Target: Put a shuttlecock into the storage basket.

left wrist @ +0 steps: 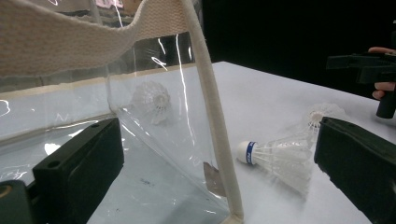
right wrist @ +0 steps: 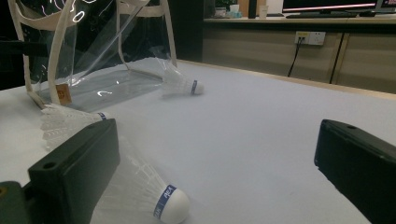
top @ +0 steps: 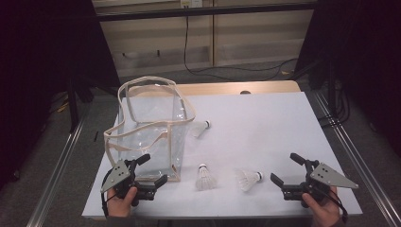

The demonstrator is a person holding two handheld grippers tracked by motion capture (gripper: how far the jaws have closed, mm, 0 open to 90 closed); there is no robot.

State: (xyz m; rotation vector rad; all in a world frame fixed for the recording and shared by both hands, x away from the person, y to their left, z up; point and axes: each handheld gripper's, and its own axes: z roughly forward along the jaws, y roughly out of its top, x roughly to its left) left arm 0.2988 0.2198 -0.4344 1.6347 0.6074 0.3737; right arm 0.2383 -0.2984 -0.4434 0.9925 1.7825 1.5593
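At the left edge of the white table (top: pixel 265 118) I have my left gripper (top: pixel 152 170) low at the near side, its jaws spread wide and gripping nothing; they straddle the near corner of the clear plastic tote bag (top: pixel 151 137). In the left gripper view, one jaw sits in front of the bag's transparent wall and the cream webbing edge (left wrist: pixel 217 135) of the bag rises between the jaws, with no pad pressing on it. The bag stands upright on the left part of the table, its cream handles (top: pixel 142 85) looped above the open top.

Moving right, I see three white shuttlecocks lying on the table. The far shuttlecock (top: pixel 202 127) lies just beside the bag's right wall, cork pointing away from it. The middle shuttlecock (top: pixel 205 178) lies near the bag's near right corner, cork toward the far side. The right shuttlecock (top: pixel 248 179) lies on its side near it, cork pointing right; a blue band rings its cork in the right gripper view (right wrist: pixel 154 196).

Farthest right, my right gripper (top: pixel 284 169) rests near the table's near edge, jaws wide apart and empty, pointed toward the right shuttlecock, which lies just beyond its jaw tips.
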